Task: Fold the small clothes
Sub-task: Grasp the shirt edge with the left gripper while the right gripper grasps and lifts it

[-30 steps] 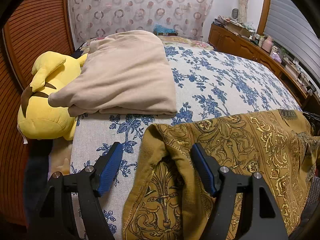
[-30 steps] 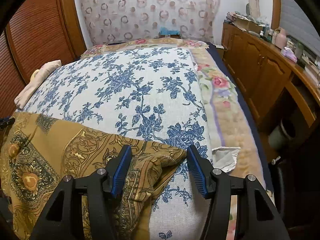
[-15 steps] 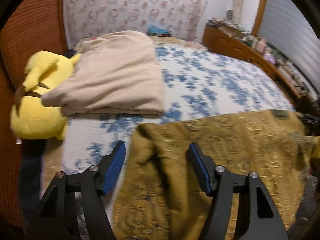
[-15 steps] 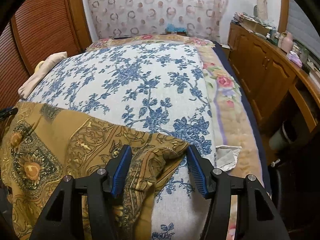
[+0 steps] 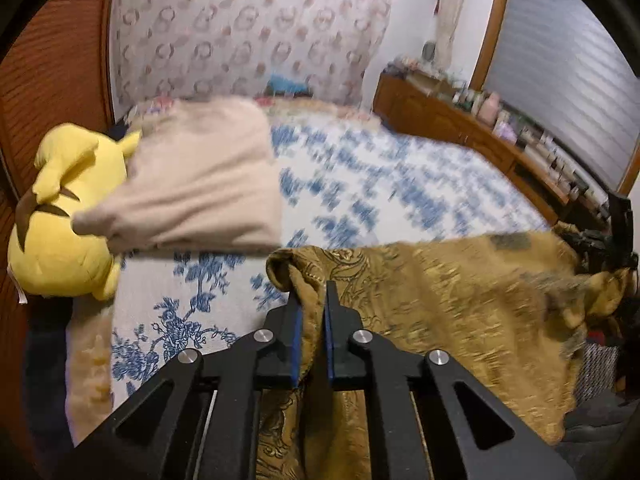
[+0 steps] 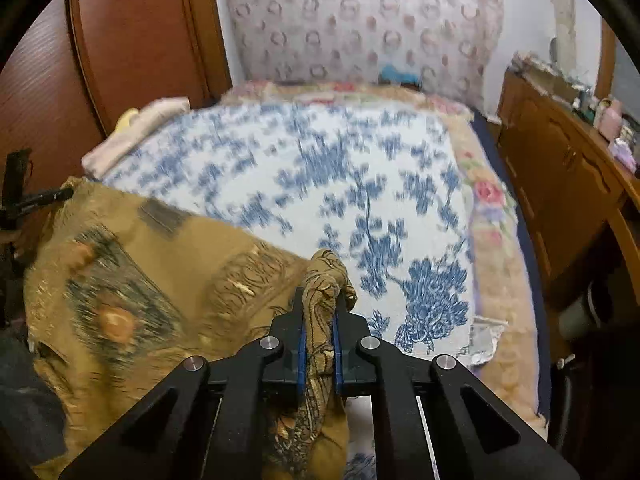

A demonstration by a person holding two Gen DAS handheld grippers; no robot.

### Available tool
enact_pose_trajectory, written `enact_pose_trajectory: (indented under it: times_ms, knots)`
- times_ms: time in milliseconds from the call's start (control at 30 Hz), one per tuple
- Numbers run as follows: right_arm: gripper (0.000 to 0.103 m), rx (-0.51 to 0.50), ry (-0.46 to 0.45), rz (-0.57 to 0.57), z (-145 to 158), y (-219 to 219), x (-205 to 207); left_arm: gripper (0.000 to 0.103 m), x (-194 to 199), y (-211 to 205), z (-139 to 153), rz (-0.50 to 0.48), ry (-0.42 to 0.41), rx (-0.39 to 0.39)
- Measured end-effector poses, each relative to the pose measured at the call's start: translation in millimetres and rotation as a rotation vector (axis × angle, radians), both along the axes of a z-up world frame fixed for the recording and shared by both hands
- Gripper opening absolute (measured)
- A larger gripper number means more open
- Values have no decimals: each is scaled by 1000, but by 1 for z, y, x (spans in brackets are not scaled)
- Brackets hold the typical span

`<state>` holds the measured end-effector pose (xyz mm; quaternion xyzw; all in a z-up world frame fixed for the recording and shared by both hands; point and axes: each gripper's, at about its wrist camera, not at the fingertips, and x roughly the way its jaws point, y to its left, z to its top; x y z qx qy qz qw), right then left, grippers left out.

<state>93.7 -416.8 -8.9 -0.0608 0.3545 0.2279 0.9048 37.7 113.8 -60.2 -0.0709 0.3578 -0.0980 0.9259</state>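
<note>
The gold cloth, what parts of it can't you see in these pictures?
- Left wrist view: the gold cloth is smeared by motion blur toward the right, so its pattern there is unreadable. The left gripper covers the pinched fold.
- Right wrist view: the right gripper hides the corner it clamps; the cloth's near end is cut off by the bottom edge.
- What kind of garment it is cannot be told.

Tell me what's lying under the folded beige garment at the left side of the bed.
The folded beige garment rests on the blue floral bedspread, its left edge overlapping a yellow plush toy. Whatever else lies under it is covered.
</note>
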Motion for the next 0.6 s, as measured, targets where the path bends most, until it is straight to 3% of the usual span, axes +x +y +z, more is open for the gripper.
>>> enact_pose_trajectory:
  times_ms: [400, 600]
  knots:
    - [8, 126, -310, 55, 130, -9, -100, 9, -79, -19, 143, -58, -387, -79]
    - [8, 137, -450, 77, 195, -18, -142, 8, -97, -25, 207, -69, -529, -46]
